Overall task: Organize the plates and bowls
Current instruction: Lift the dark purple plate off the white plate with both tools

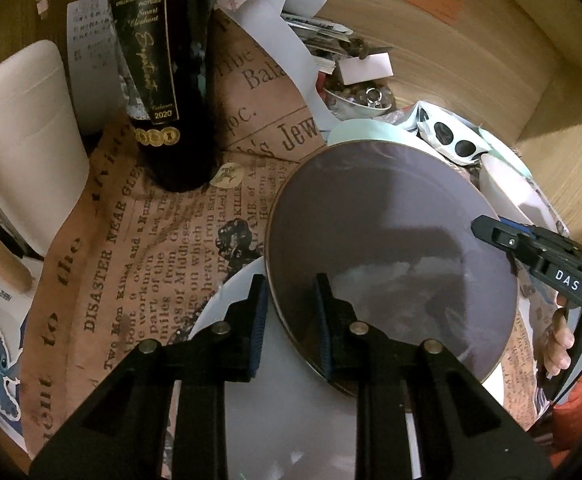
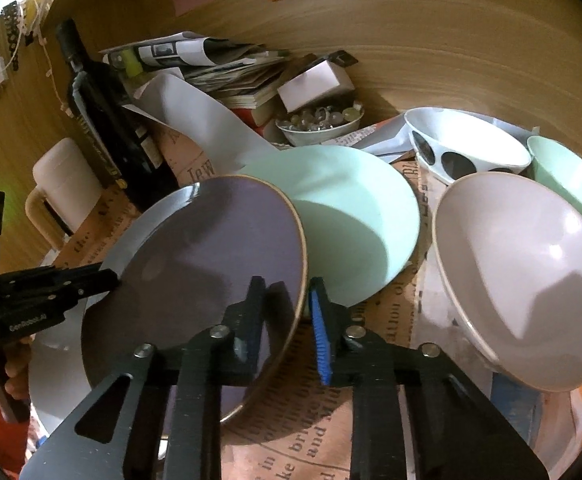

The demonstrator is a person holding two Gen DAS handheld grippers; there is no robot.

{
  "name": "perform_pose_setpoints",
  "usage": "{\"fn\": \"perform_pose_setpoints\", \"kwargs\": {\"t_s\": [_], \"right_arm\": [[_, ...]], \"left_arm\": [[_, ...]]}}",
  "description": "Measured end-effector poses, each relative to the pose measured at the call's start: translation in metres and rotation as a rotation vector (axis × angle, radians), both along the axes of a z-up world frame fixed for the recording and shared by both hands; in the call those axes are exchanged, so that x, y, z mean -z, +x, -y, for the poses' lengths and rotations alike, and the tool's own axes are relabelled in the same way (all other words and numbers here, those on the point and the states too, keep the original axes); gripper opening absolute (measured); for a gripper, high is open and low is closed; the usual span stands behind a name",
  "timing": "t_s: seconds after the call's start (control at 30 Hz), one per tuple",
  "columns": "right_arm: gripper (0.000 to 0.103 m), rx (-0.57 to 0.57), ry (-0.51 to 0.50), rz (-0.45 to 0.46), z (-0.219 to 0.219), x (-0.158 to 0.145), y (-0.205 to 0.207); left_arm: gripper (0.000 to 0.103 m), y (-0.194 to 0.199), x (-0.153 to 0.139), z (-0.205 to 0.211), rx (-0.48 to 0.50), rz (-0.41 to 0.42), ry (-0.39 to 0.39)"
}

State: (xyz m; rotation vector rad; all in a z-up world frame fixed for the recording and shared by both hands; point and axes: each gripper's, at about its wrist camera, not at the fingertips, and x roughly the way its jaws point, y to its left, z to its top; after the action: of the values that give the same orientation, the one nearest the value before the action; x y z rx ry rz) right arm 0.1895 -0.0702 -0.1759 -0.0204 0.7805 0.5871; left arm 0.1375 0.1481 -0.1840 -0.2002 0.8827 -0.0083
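A purple plate (image 1: pixel 391 248) with a gold rim is held tilted between both grippers. My left gripper (image 1: pixel 291 324) straddles its near rim, one finger on each side, jaws not fully closed on it. My right gripper (image 2: pixel 287 320) straddles the opposite rim (image 2: pixel 211 248) the same way. A pale grey plate (image 1: pixel 283 408) lies under it on the newspaper-print paper. A mint green plate (image 2: pixel 355 220) lies behind it. A pinkish bowl (image 2: pixel 531 280), a white bowl with black dots (image 2: pixel 463 152) and a small mint bowl (image 2: pixel 571 176) stand at the right.
A dark wine bottle (image 1: pixel 163 72) stands at the back left beside a white jug (image 1: pixel 23 136). A small bowl of beads (image 2: pixel 319 120), a stack of papers (image 2: pixel 227 68) and a white box (image 2: pixel 315 84) crowd the wooden back wall.
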Motion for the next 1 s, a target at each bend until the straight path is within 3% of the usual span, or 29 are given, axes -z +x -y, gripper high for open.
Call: {"fn": "perform_pose_setpoints", "kwargs": {"t_s": [0.37, 1.0], "right_arm": [[0.018, 0.011, -0.004, 0.017, 0.001, -0.004, -0.005], [0.019, 0.065, 0.036, 0.042, 0.027, -0.017, -0.030]], "left_arm": [[0.022, -0.005, -0.003, 0.002, -0.033, 0.009, -0.032], [0.022, -0.031, -0.032, 0.032, -0.026, 0.113, 0.008]]}}
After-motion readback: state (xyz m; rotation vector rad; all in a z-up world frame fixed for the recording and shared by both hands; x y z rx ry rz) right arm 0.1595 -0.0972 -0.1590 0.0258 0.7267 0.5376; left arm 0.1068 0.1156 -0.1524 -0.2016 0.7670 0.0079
